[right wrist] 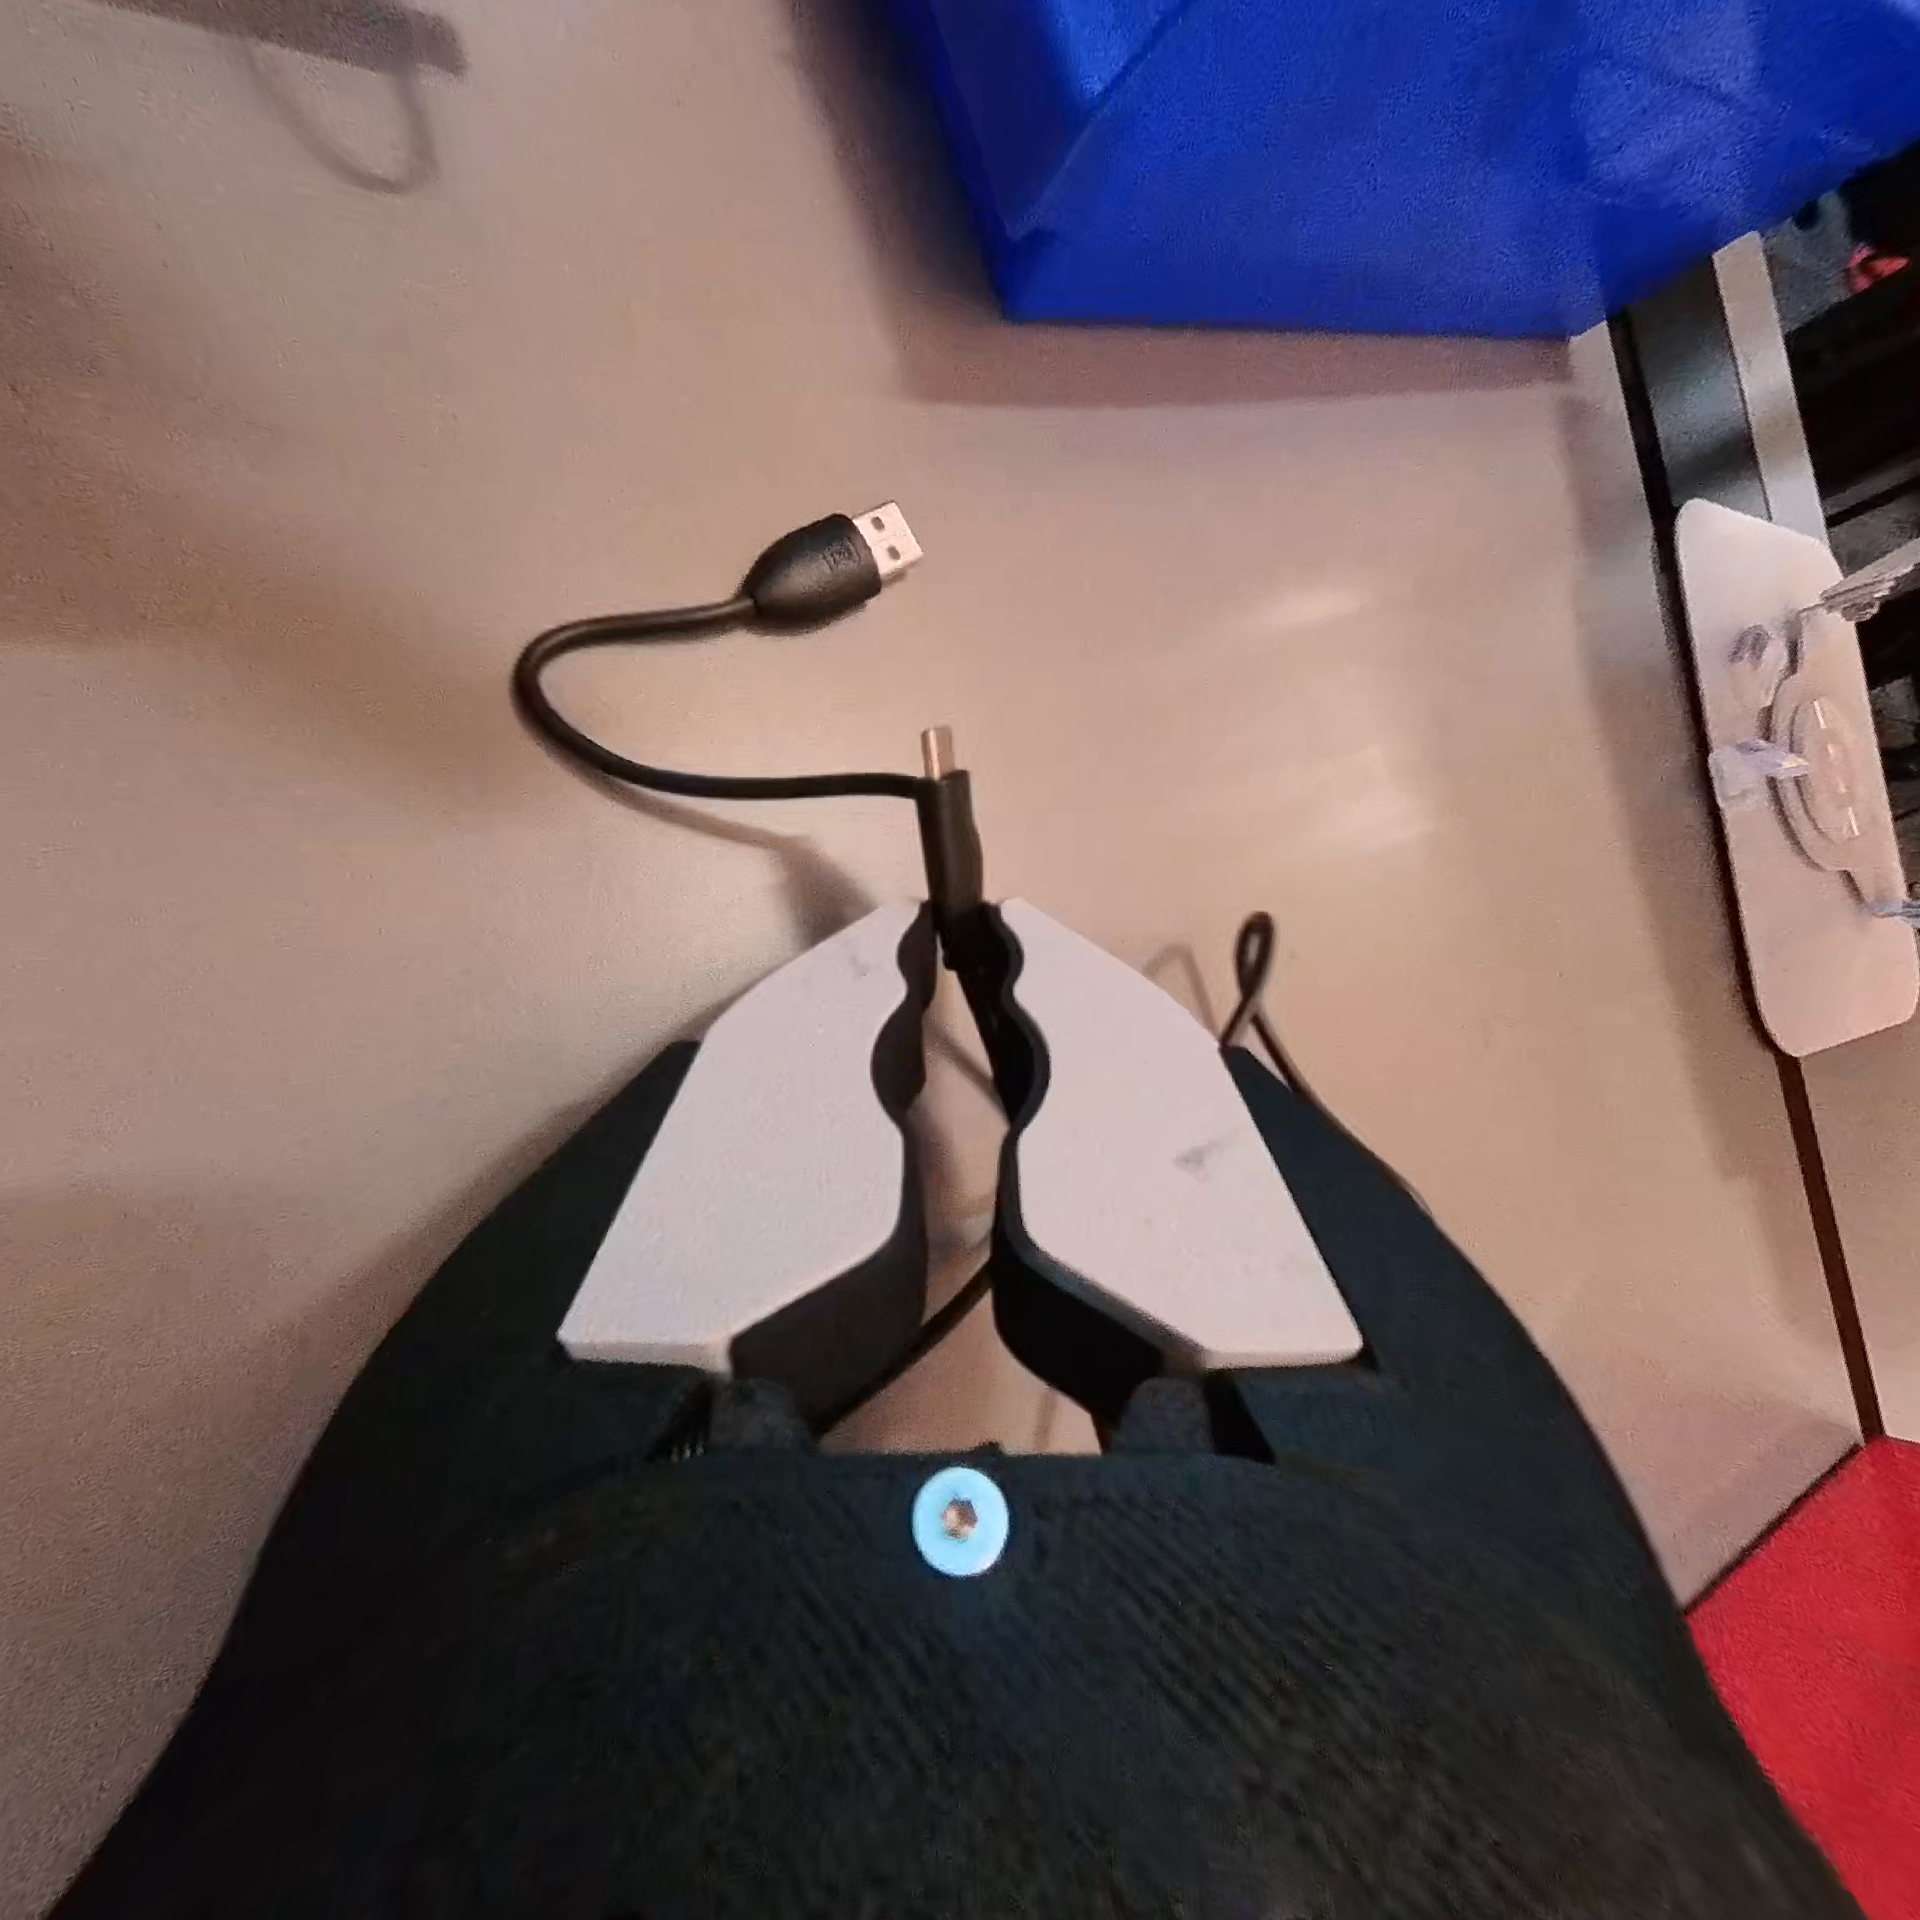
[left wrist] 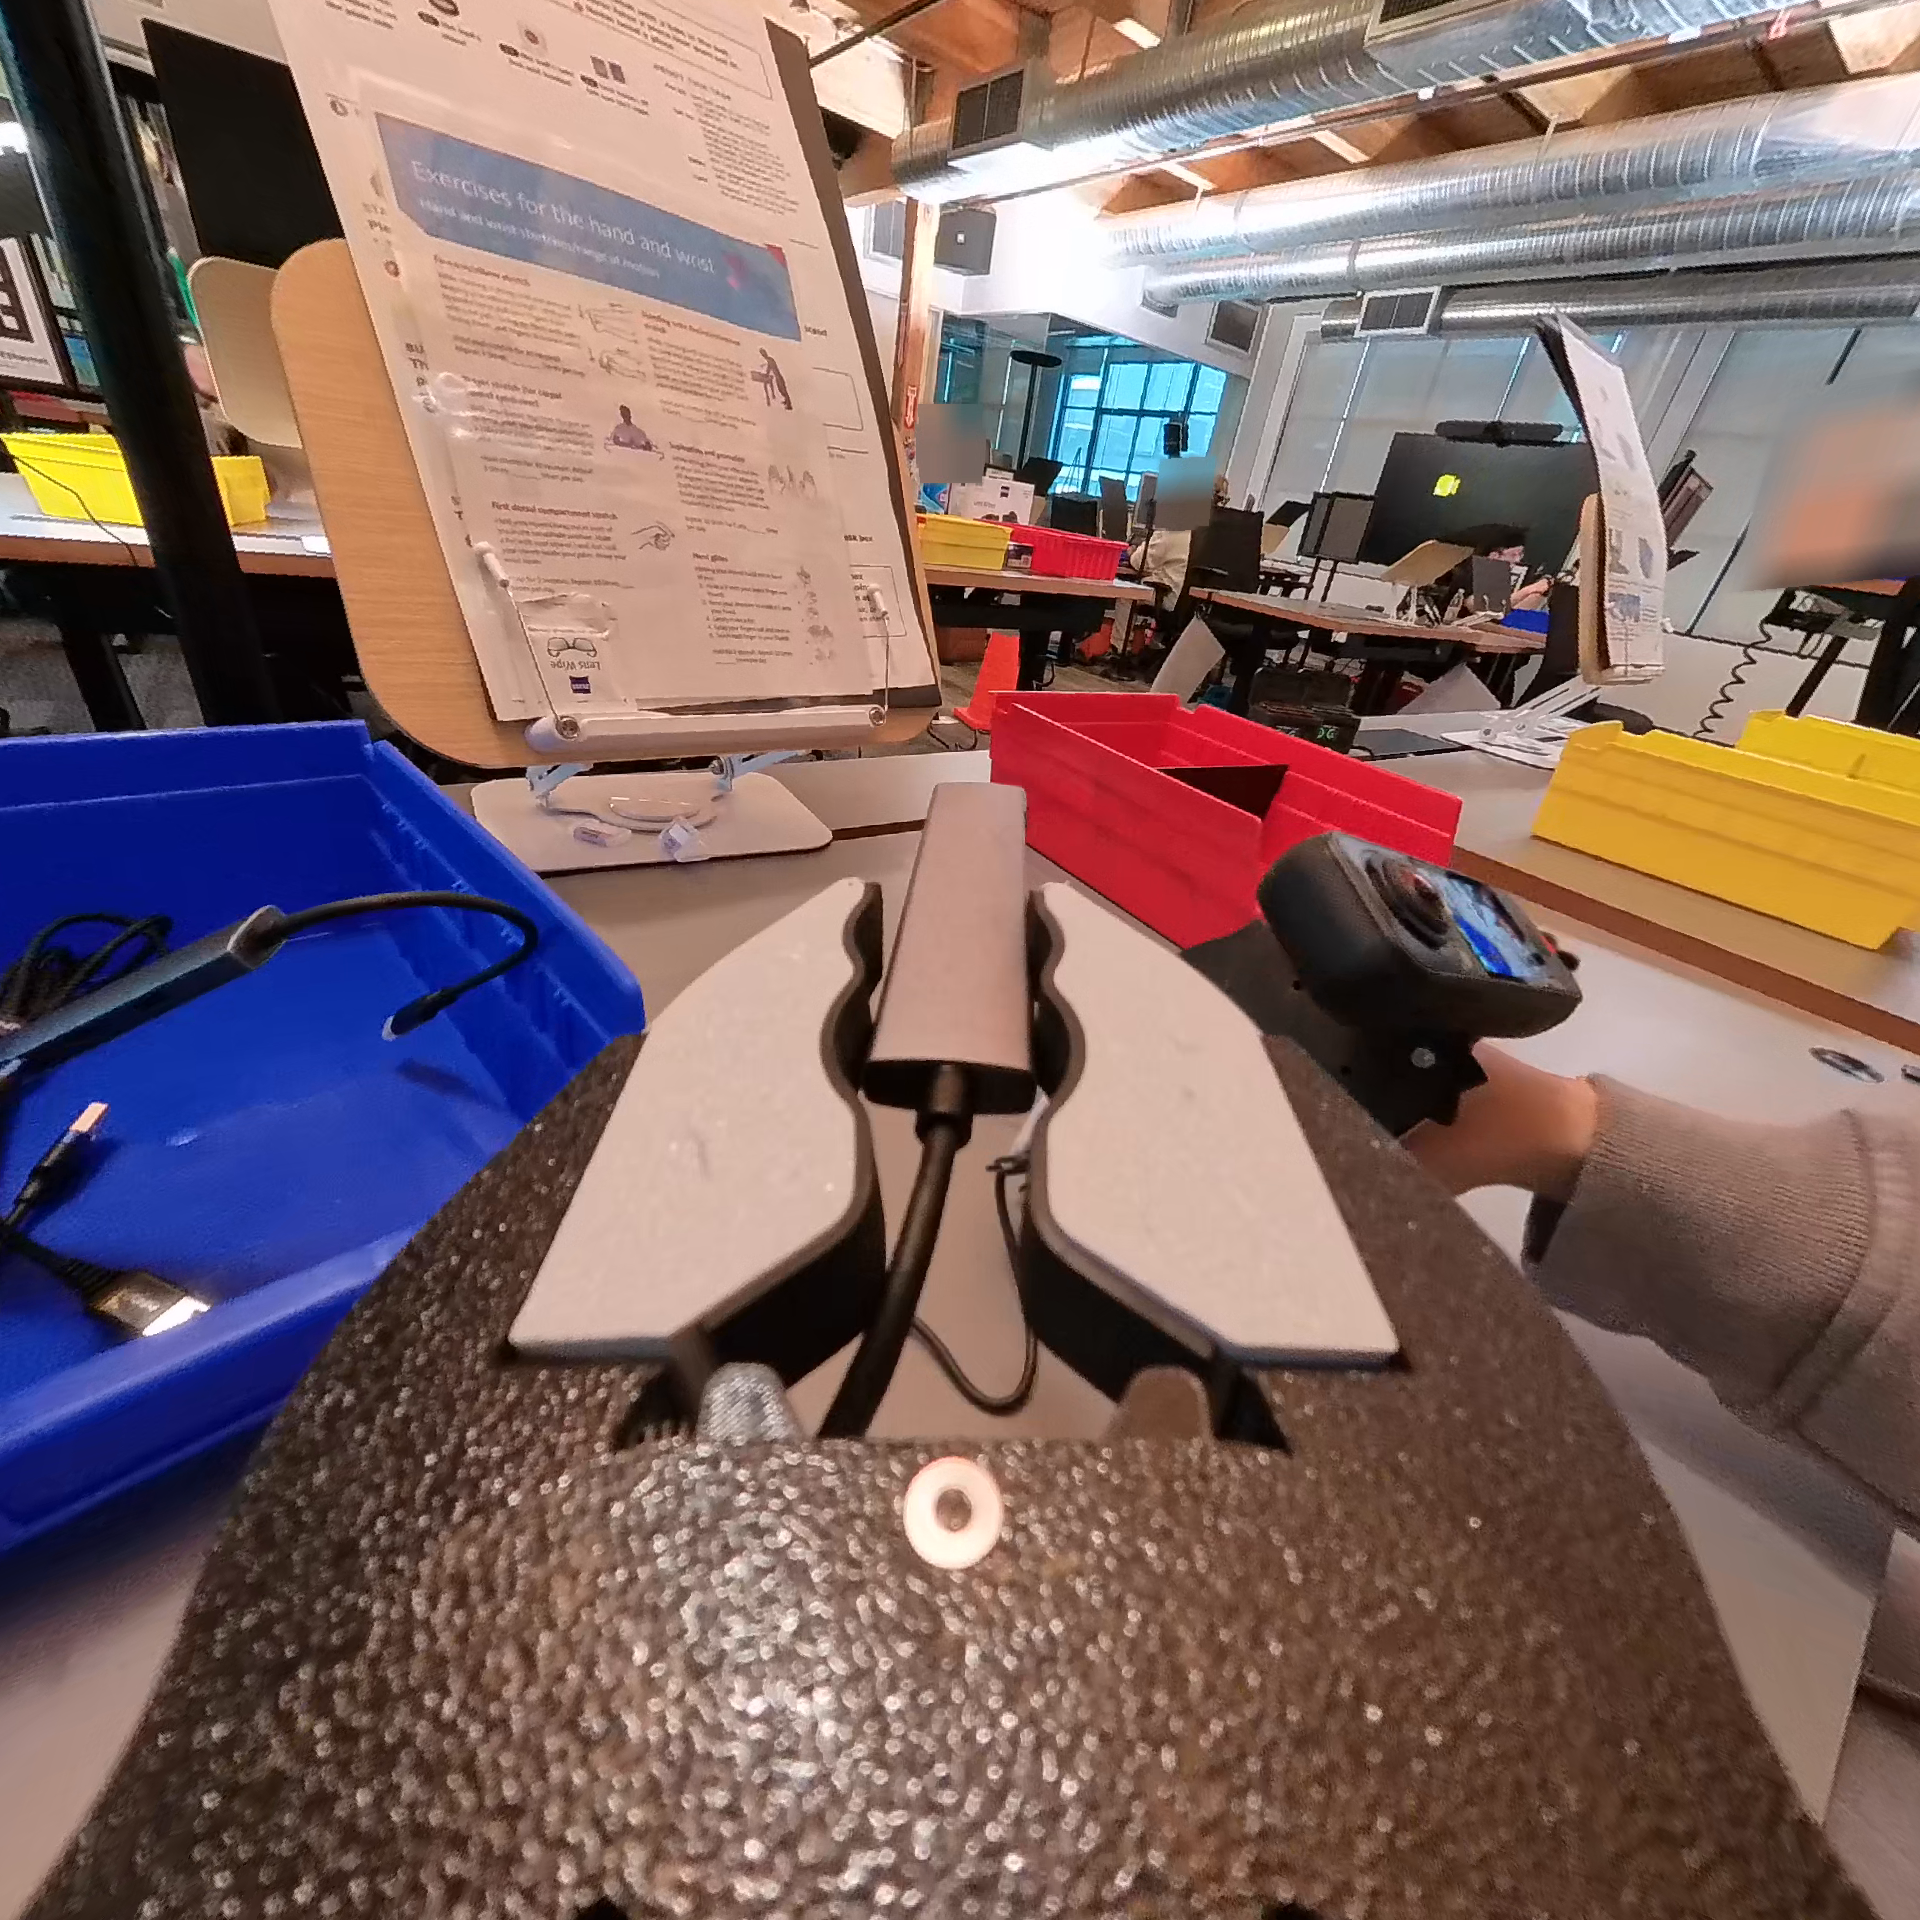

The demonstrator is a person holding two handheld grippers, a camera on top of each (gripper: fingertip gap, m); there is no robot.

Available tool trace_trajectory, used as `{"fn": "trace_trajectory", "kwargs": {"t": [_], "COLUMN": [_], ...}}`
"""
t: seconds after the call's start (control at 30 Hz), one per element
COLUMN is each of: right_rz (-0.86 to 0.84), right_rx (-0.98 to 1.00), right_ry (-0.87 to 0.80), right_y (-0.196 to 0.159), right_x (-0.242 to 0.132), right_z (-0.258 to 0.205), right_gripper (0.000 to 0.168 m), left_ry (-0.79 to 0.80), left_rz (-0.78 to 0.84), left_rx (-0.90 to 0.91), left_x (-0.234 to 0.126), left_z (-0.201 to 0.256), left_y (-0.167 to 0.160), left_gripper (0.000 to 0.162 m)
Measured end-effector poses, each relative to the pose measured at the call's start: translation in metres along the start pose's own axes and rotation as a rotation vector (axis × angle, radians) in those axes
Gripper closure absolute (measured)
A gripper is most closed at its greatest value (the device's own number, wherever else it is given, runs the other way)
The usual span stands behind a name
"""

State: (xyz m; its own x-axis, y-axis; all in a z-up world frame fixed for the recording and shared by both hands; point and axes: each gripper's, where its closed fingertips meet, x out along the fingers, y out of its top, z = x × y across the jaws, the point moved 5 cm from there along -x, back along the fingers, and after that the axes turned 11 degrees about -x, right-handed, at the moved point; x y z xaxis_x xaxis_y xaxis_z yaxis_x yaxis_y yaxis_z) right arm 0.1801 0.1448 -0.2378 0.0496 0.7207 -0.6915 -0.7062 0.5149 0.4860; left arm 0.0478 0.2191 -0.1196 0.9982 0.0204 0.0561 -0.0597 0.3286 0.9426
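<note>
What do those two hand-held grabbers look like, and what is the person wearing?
The left gripper has two pale grey fingers with wavy inner edges, set in a rough, speckled black body with a white washer. The right gripper is the same shape, with a pale blue washer; a small black camera sits on top of it. The person wears a grey knit sleeve.

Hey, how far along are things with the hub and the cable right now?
Picked up: the left gripper is shut on the grey hub, the right gripper on a thin cable's small plug. Not done: that plug is in no socket, and a thicker cable's USB plug is free too. More cables sit in the blue bin.
</note>
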Motion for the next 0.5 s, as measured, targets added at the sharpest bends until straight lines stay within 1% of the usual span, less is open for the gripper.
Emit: {"fn": "trace_trajectory", "kwargs": {"t": [0.07, 0.2, 0.23, 0.27, 0.3, 0.33, 0.4, 0.43, 0.47, 0.5], "right_rz": [0.021, 0.045, 0.042, 0.038, 0.026, 0.016, 0.001, -0.004, -0.009, -0.011], "right_rx": [0.005, 0.046, 0.056, 0.062, 0.059, 0.044, 0.019, 0.011, -0.004, -0.012], "right_ry": [-0.024, -0.129, -0.116, -0.104, -0.119, -0.128, -0.111, -0.115, -0.094, -0.076], "right_y": [0.002, 0.002, 0.001, 0.001, 0.001, 0.001, 0.001, 0.002, 0.003, 0.004], "right_x": [-0.001, -0.005, -0.003, 0.000, 0.001, 0.002, 0.006, 0.009, 0.011, 0.011], "right_z": [0.001, 0.011, 0.011, 0.011, 0.012, 0.013, 0.012, 0.013, 0.011, 0.010], "right_gripper": [0.155, 0.162, 0.156, 0.142, 0.136, 0.133, 0.134, 0.137, 0.156, 0.168], "left_ry": [0.001, 0.002, 0.002, 0.002, 0.001, 0.000, -0.001, -0.002, -0.002, -0.002], "left_rz": [0.001, 0.001, 0.000, 0.000, -0.001, -0.002, -0.002, -0.003, -0.005, -0.006], "left_rx": [0.004, -0.003, -0.005, -0.006, -0.007, -0.006, -0.005, -0.006, -0.005, -0.004], "left_x": [0.000, 0.000, 0.000, 0.000, 0.000, 0.000, 0.000, 0.001, 0.001, 0.001], "left_z": [0.000, -0.001, -0.001, -0.001, -0.001, -0.001, 0.000, 0.000, 0.000, 0.000], "left_y": [0.001, 0.000, 0.000, 0.000, 0.000, 0.000, -0.001, -0.001, -0.001, -0.001], "left_gripper": [0.136, 0.136, 0.136, 0.136, 0.136, 0.136, 0.136, 0.136, 0.136, 0.136]}}
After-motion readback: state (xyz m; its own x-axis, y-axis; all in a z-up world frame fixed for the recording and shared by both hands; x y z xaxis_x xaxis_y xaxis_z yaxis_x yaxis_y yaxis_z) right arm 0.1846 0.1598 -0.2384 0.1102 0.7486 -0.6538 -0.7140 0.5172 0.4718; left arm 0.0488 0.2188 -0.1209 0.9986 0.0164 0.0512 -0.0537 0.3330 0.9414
